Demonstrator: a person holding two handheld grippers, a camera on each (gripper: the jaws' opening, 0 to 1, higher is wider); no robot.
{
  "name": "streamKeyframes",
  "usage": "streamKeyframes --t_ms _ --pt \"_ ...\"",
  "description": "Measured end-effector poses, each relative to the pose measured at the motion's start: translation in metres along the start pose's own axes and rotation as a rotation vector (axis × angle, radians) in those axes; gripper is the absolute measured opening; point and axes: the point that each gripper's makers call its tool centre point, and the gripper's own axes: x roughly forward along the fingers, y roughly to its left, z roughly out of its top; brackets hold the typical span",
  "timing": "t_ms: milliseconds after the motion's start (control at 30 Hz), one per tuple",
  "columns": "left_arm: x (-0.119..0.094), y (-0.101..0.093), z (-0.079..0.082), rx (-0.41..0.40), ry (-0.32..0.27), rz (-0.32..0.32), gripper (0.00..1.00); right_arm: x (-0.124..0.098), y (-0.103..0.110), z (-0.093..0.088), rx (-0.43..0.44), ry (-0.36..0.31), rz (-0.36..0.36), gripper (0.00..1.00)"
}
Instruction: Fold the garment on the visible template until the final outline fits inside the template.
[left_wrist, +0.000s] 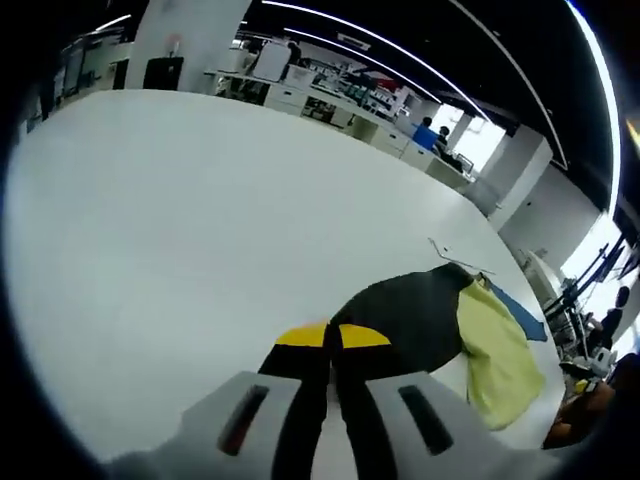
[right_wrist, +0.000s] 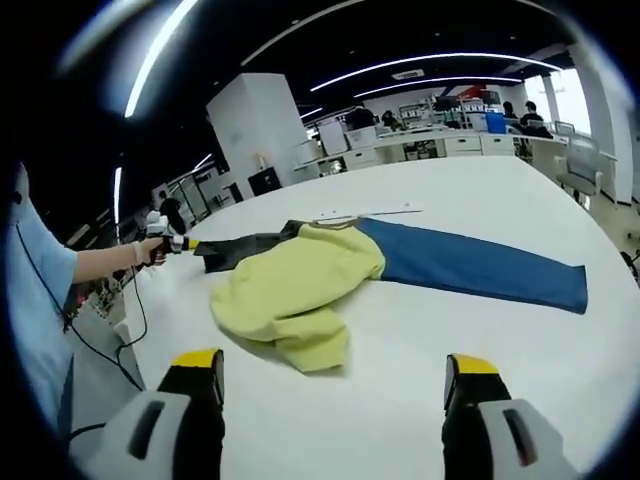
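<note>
The garment lies on the white table (right_wrist: 520, 190), crumpled, with a yellow-green middle (right_wrist: 295, 285), a long blue part (right_wrist: 470, 265) stretched right and a black part (right_wrist: 245, 245) pulled left. In the left gripper view the black part (left_wrist: 410, 315) runs into my left gripper (left_wrist: 332, 336), whose yellow-tipped jaws are shut on it; the yellow-green part (left_wrist: 495, 350) and a bit of the blue part (left_wrist: 520, 312) lie behind. The left gripper (right_wrist: 178, 243) also appears in the right gripper view, held in a hand. My right gripper (right_wrist: 333, 362) stands open above bare table, short of the garment.
A thin white strip (right_wrist: 370, 211) lies on the table just beyond the garment. A person's arm and light-blue sleeve (right_wrist: 40, 300) stand at the table's left edge. Desks, a white pillar (right_wrist: 255, 125) and seated people fill the room behind. Bare table (left_wrist: 200, 200) stretches far around.
</note>
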Motion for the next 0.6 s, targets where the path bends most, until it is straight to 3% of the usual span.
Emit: streamKeyframes --t_ms 200,367,433,600 --pt "0.013 0.025 -0.019 -0.008 0.076 0.066 0.0 0.002 0.001 -0.005 0.006 0.012 0.001 0.92" --pt "0.015 0.035 -0.035 -0.059 0.12 0.075 0.0 0.0 0.0 -0.007 0.012 0.012 -0.003 0.91" --pt "0.014 0.037 -0.044 -0.038 0.147 0.082 0.0 -0.002 0.0 -0.008 0.014 0.012 -0.006 0.91" --pt "0.01 0.038 -0.048 -0.068 0.137 0.074 0.0 -0.003 0.0 -0.01 0.02 0.011 -0.009 0.91"
